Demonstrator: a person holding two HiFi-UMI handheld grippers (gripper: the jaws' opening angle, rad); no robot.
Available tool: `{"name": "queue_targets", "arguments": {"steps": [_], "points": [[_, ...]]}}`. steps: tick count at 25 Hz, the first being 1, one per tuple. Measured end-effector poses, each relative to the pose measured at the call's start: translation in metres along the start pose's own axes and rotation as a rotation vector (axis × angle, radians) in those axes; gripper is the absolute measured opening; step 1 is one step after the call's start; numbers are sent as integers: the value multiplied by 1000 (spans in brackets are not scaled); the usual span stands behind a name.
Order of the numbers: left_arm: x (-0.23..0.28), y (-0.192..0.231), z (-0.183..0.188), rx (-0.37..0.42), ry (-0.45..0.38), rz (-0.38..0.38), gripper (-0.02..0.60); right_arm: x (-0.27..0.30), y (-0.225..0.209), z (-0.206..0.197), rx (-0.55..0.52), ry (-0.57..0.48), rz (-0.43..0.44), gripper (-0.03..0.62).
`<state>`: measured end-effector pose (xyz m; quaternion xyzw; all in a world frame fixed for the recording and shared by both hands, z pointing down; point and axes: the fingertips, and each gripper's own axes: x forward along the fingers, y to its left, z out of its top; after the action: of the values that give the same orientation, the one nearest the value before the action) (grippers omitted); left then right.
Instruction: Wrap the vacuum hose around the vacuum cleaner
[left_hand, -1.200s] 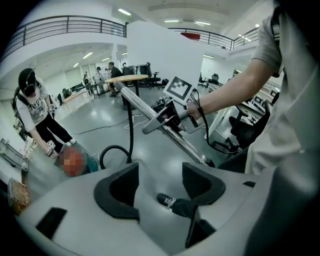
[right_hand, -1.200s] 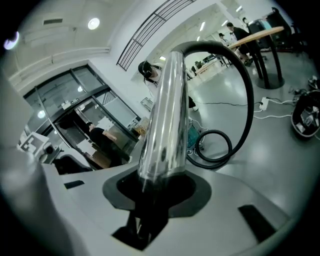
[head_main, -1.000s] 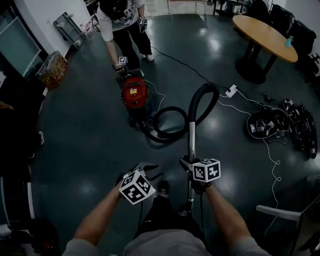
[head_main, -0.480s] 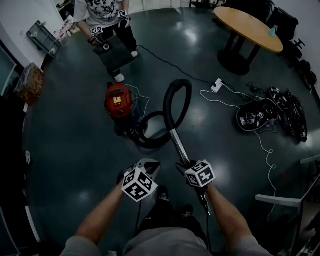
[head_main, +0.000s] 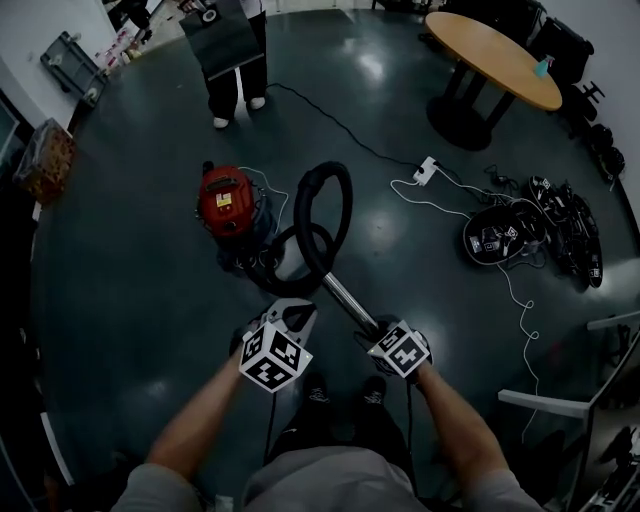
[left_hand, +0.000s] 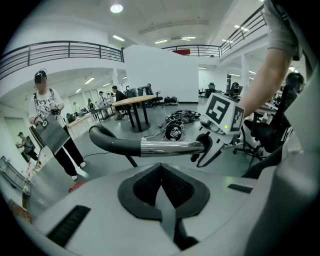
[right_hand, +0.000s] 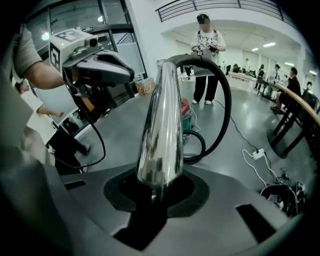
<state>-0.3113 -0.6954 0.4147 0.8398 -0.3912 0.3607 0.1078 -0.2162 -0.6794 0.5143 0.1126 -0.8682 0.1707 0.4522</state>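
Head view: gripped the tube (head_main: 338, 293) at its low end with the right gripper (head_main: 378, 332), the tube slanting up and left to the hose (head_main: 335, 195). Arched over from the tube's top, then down into a loop on the floor against the red vacuum (head_main: 226, 203). Held the left gripper (head_main: 293, 314) just beside the tube, apart from it. Beyond the vacuum, a person (head_main: 235, 60); farther right, a table (head_main: 495, 58).

Left gripper view: showed the fingers (left_hand: 145, 187) pressed together, nothing between. Beyond the tips, the tube (left_hand: 170, 147) crossing level, untouched, its right end in the right gripper (left_hand: 215, 145).

Right gripper view: showed the fingers (right_hand: 112, 192) clamped on the tube (right_hand: 162, 125), rising straight ahead. From its top, the hose (right_hand: 226, 100) bending right and down toward the vacuum (right_hand: 185, 115) behind. Left gripper (right_hand: 100, 65) at upper left.
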Motion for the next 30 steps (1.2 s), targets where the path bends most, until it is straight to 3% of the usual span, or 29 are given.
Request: {"name": "queue_targets", "arguments": {"steps": [6,17,24,30], "points": [[24,23,16,-63,0,94,9,-4,-29,-11,-107,51,17,101],[79,42,64,-209,86,278,9,-32,-122,-45,-445,178,86,101],[103,41,52,-289,196,382,9,-39,-167,-55,-667,246,108,101],[115,53,23,-362,216,425,9,-29,-201,-49,-808,317,97,101]]}}
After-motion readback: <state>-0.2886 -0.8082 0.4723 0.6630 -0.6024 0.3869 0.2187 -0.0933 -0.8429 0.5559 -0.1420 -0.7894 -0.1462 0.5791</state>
